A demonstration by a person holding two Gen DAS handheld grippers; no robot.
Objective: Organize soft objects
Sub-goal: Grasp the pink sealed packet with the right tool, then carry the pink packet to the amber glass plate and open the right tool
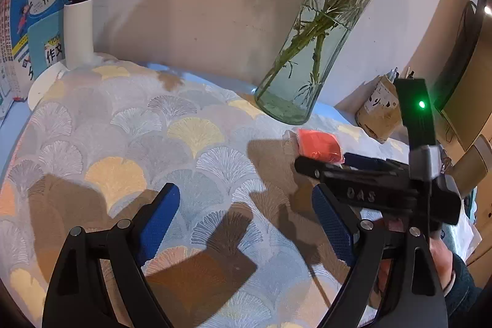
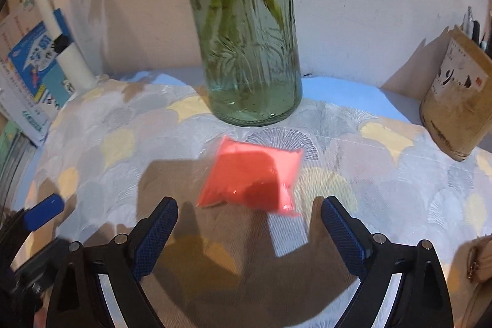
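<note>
- While both the left gripper (image 1: 246, 223) and right gripper (image 2: 249, 232) are gaping empty, a red soft pouch (image 2: 252, 177) is lying ahead.
- Glass vase (image 2: 249, 51) is standing just behind it on the patterned cloth (image 2: 123, 143); a pen holder (image 2: 452, 109) is sitting at right.

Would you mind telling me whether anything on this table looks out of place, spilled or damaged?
Nothing looks spilled or damaged. The glass vase stands upright, its water inside. The only loose item is the red soft packet, lying slightly askew on the patterned cloth just in front of the vase.
</note>
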